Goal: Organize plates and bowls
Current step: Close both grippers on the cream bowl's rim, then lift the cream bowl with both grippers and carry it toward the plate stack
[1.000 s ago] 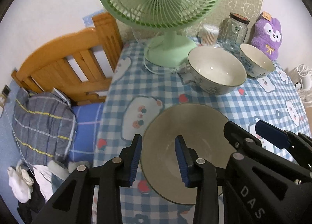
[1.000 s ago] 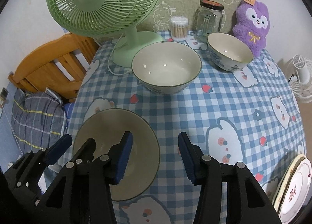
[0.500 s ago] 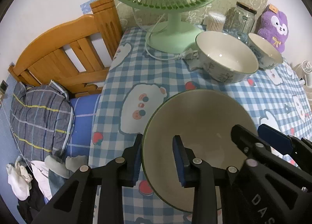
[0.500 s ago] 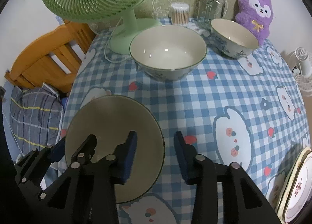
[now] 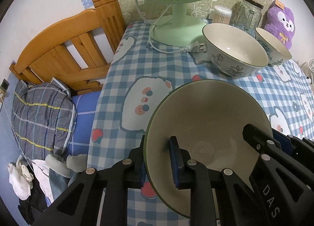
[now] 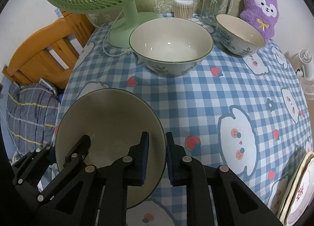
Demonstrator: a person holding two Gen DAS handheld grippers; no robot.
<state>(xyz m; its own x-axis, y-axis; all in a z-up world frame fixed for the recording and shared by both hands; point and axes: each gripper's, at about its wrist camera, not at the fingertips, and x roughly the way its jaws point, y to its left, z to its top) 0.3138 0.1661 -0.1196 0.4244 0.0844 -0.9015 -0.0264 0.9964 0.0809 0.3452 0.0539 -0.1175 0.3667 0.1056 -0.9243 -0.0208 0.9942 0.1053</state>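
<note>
A large cream bowl with a green rim sits at the near left of the checked tablecloth. My left gripper is shut on its left rim, one pad inside and one outside. My right gripper straddles the right rim; its jaws are closing and the pads pinch the wall. A bigger floral bowl and a smaller floral bowl stand farther back. Stacked plates lie at the near right edge.
A green desk fan with its cord and plug stands at the back left. Behind the bowls are a cotton swab tub, a glass jar and a purple plush toy. A wooden bed headboard lies left of the table.
Both grippers sank toward the cream bowl and their jaws narrowed from wide apart onto its opposite rims. The bowl now fills more of each view.
</note>
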